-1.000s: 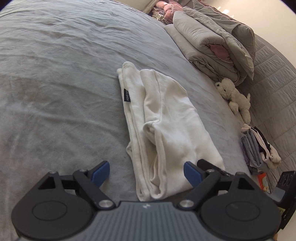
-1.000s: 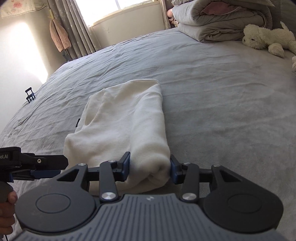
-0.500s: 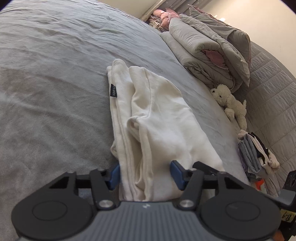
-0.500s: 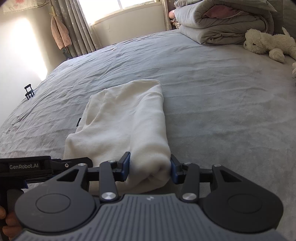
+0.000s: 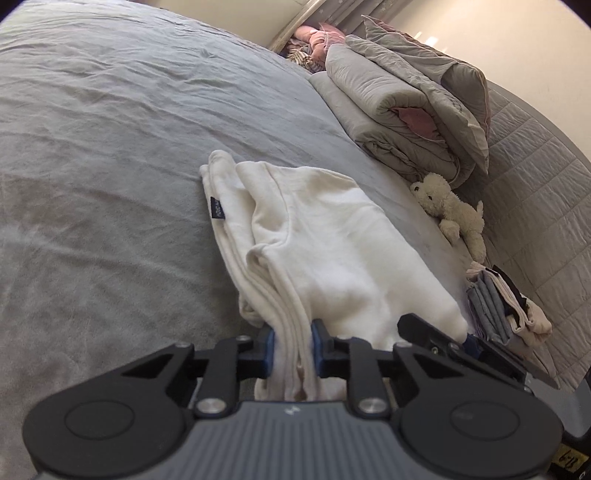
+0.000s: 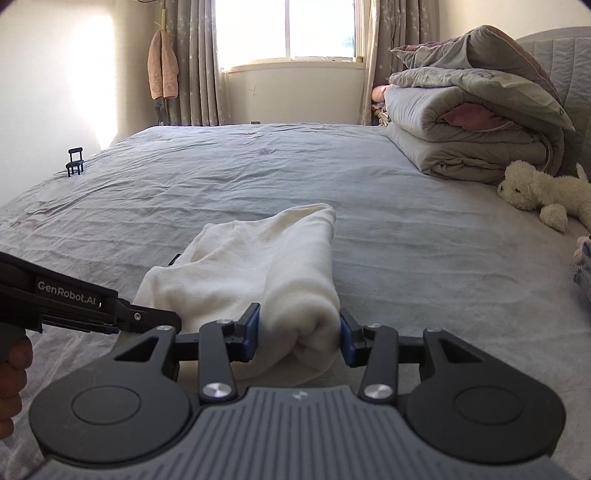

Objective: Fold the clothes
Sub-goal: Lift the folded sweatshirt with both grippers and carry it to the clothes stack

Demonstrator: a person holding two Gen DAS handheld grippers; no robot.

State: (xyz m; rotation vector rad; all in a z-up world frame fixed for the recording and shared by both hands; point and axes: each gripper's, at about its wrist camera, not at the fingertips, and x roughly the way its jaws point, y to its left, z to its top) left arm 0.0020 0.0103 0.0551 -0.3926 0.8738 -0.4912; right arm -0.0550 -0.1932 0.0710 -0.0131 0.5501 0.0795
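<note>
A folded white garment (image 5: 317, 251) lies on the grey bed, long and narrow, with a small dark label on its left edge. My left gripper (image 5: 292, 350) is shut on the layered near-left edge of it. My right gripper (image 6: 299, 338) is shut on the rolled near-right end of the same white garment (image 6: 266, 269). The left gripper also shows in the right wrist view (image 6: 110, 310), at the garment's other near corner. The right gripper's tip shows in the left wrist view (image 5: 443, 332).
The grey bed sheet (image 5: 110, 166) spreads wide to the left. A stack of folded duvets (image 5: 406, 110) and a white plush toy (image 5: 450, 214) lie at the head end. A small pile of folded clothes (image 5: 506, 314) sits right of the garment. A window (image 6: 291, 29) is beyond the bed.
My left gripper moved forward onto the garment's near-left edge and closed on it, from wide open a second ago. The right gripper stays clamped; its view has tilted upward.
</note>
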